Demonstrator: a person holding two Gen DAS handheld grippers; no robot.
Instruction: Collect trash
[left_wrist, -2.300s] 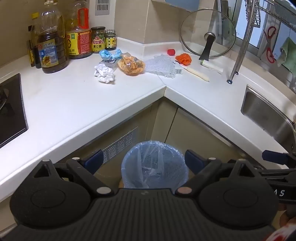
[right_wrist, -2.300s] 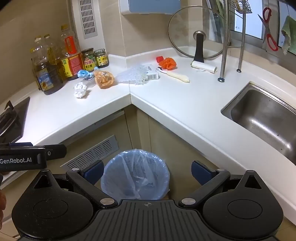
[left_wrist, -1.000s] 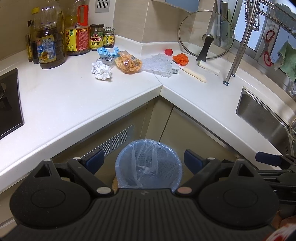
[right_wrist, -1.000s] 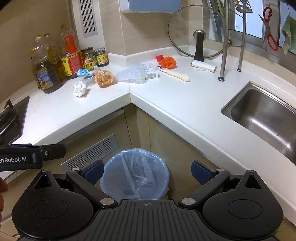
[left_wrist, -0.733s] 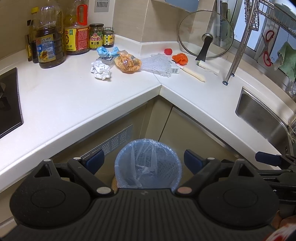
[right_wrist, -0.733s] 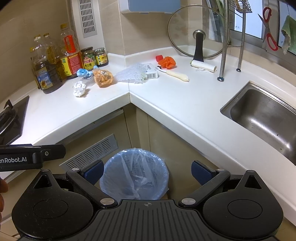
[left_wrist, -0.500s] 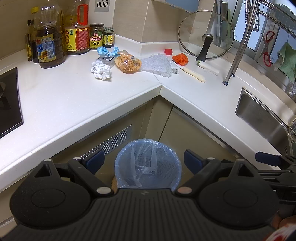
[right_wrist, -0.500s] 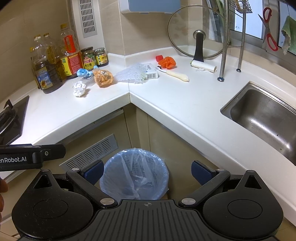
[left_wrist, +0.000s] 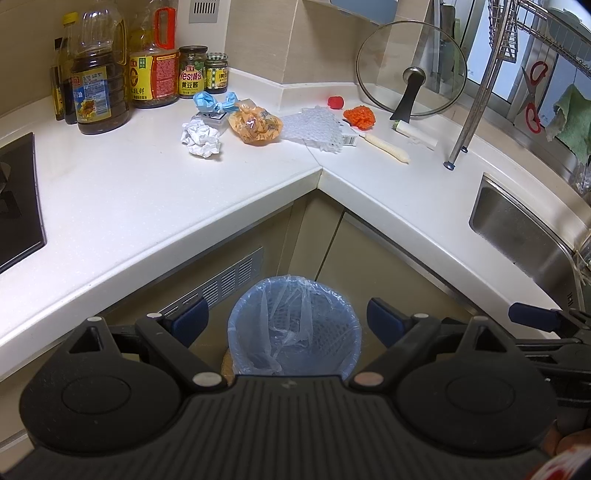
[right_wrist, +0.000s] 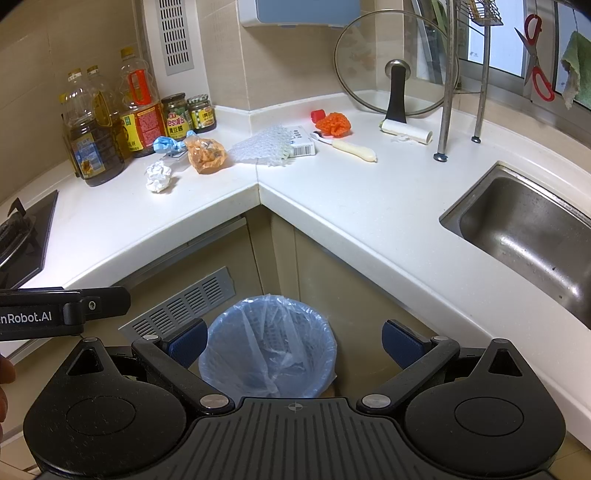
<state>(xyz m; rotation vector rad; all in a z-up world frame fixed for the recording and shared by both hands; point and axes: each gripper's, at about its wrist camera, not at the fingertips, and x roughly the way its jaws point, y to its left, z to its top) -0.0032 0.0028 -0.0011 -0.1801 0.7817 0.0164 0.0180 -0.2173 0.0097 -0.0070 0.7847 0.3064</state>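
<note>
Both left tongs and right tongs hang spread and empty above the round blue-lined bin, while crumpled white paper rests on the smooth white tabletop.

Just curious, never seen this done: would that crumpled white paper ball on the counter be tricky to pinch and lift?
The crumpled paper ball looks light and should squash rather than slip. Its lumpy folds probably stop it rolling. Both tongs, left and right, are open and empty.
</note>
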